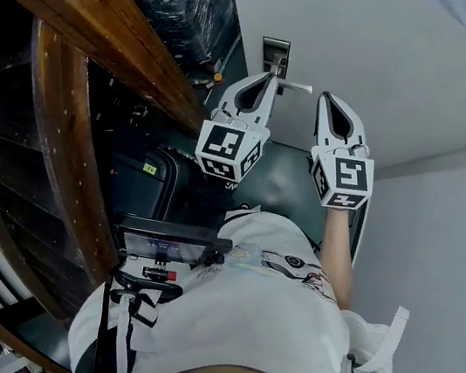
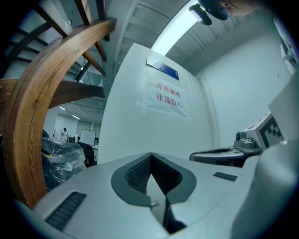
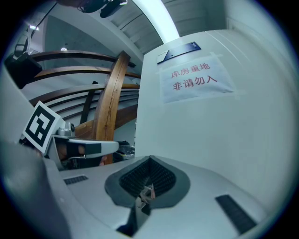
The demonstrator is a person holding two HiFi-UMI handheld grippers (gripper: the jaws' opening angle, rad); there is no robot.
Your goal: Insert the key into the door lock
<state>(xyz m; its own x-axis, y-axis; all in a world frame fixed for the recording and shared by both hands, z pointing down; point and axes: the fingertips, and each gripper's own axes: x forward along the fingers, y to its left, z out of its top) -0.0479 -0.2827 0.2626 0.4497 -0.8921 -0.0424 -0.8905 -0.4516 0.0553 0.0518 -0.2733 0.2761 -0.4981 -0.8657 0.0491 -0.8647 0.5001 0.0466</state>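
Head view: left claw (image 1: pixel 271 80) and right claw (image 1: pixel 326 99) are raised side by side, near each other, both pointing at the door's lock plate (image 1: pixel 274 54).
Lever handle (image 1: pixel 292 86): juts out from the lock plate, and the left claw's tips are just beside it.
Left claw: jaws pressed together, with nothing visible between the pads.
Right claw: jaws narrow, pinching the key (image 3: pixel 146 193); only a small metal piece shows between the ribbed pads.
Key position: in the right claw, apart from the lock plate.
Door (image 3: pixel 210 140): white, with a paper sign (image 3: pixel 196 81) in red characters and a small blue plate (image 3: pixel 180 50) above it.
Left side: curved wooden beam (image 1: pixel 60 108).
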